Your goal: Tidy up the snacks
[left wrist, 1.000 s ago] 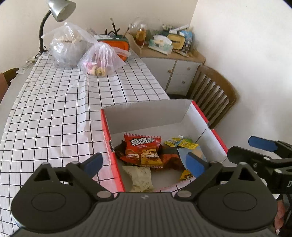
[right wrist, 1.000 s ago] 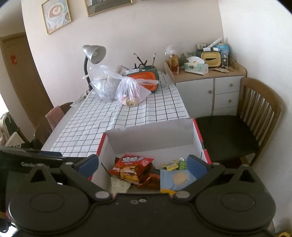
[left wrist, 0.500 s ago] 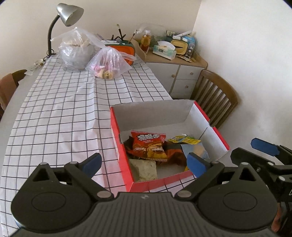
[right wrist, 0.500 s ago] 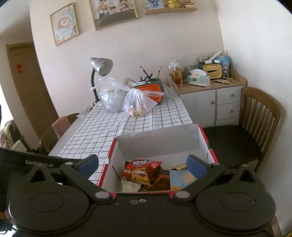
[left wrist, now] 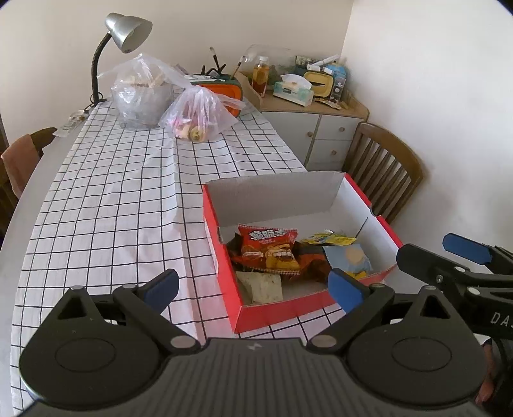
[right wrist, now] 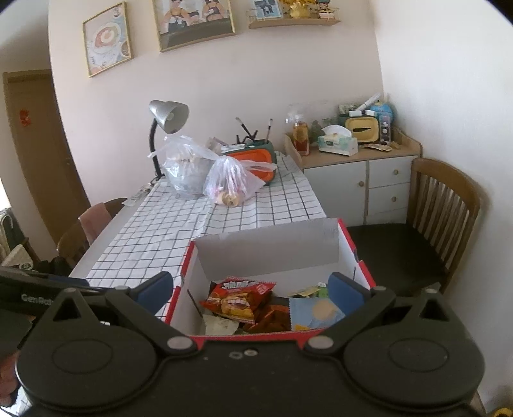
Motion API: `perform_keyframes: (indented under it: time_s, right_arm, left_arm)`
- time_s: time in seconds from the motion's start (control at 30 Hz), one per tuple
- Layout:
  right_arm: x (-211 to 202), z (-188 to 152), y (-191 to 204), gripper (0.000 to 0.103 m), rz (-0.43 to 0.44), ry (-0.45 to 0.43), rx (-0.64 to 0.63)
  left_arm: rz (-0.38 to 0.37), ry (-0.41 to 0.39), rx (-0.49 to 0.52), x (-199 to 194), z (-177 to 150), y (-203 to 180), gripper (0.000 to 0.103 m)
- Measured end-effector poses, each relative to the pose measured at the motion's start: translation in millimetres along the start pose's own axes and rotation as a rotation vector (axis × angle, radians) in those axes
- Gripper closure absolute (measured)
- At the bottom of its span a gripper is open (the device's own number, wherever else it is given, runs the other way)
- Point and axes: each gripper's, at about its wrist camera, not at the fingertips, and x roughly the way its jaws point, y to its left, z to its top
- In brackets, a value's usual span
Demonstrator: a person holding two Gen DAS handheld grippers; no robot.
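Note:
A red cardboard box with white inner walls sits at the near right corner of the checked table. Inside lie a red chip bag, a blue-and-white packet, a yellow packet, a pale packet and dark wrappers. My left gripper is open, held above and short of the box's near wall, holding nothing. My right gripper is open too, behind the box's near edge; its blue-padded fingers also show at the right of the left wrist view.
At the table's far end stand a desk lamp, two clear plastic bags and an orange-and-green case. A wooden chair and a white cabinet with clutter on top stand to the right. Another chair is at the left.
Both grippers have drawn back and risen from the box, which now shows smaller and further off, with more of the wall in sight. Both stay open and the snacks lie unmoved.

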Motion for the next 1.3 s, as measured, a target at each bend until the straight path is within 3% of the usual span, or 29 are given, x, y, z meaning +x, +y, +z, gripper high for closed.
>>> perform_keyframes:
  time_s: [0.5, 1.3]
  right_arm:
    - [2.0, -4.0, -0.8, 0.0, -0.054, 0.018, 0.011]
    - [1.8, -1.2, -1.2, 0.0, -0.037, 0.037, 0.0]
  left_arm:
    - [0.007, -0.011, -0.003, -4.3, 0.6, 0.2, 0.003]
    - [0.001, -0.004, 0.004, -5.1, -3.4, -3.6, 0.003]
